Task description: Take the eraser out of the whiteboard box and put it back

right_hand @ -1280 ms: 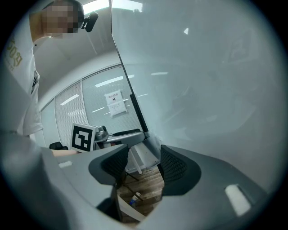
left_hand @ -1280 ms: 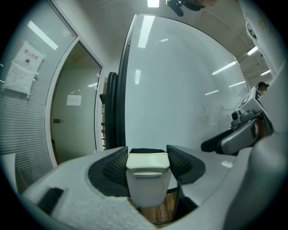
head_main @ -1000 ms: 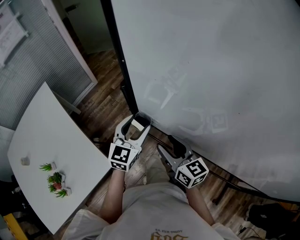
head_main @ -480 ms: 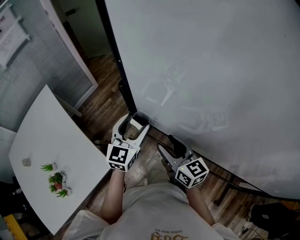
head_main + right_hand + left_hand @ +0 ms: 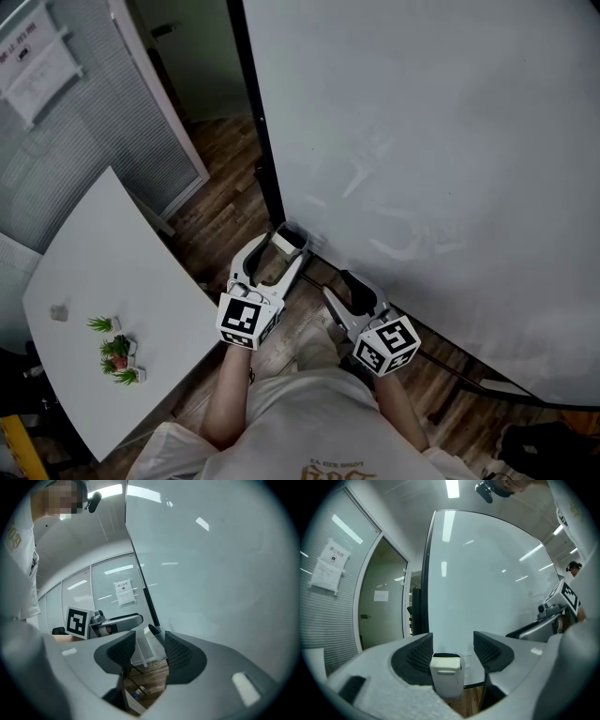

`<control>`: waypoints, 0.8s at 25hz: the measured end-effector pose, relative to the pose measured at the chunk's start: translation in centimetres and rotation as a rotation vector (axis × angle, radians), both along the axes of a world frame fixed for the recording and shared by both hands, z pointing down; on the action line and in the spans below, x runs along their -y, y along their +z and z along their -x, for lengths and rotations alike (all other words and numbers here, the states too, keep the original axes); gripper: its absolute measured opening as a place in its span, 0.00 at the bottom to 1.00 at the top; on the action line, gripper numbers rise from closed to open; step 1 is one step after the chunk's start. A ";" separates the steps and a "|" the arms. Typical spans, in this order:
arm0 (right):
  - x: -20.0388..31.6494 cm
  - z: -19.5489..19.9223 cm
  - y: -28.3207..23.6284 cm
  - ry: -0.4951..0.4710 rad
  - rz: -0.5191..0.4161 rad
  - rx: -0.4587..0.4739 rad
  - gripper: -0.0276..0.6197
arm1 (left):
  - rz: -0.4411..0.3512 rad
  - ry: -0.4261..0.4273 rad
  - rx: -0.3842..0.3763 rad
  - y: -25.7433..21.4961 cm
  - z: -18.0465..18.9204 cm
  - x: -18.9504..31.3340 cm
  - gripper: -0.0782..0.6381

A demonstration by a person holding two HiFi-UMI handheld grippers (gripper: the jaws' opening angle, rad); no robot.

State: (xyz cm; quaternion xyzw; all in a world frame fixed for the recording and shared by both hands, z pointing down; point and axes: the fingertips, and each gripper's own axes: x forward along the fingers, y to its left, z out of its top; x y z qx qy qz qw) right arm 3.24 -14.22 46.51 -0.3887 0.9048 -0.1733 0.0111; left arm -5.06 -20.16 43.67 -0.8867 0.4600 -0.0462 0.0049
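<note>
By one whiteboard box [image 5: 287,239]: one left tool [image 5: 279,253], one right tool [image 5: 335,287].

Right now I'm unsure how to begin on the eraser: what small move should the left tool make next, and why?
Probably ease the left tool forward and up toward the top of the box. Its jaws, having just closed a little, stand apart and grip nothing; the box sits between them, with a dark edge, seemingly the eraser, at its top.

Glossy whiteboard [image 5: 422,141], matt white plastic box [image 5: 286,241], wood-grain floor [image 5: 225,183]
</note>
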 end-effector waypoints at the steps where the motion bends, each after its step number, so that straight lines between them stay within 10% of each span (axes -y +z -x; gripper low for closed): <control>1: -0.2 0.1 -0.2 -0.003 -0.008 -0.006 0.35 | -0.007 -0.006 -0.004 -0.3 0.2 -0.3 0.47; 20: -2.6 -0.1 -3.9 0.049 -0.128 -0.034 0.06 | 0.000 -0.125 0.006 -1.2 3.1 -5.4 0.11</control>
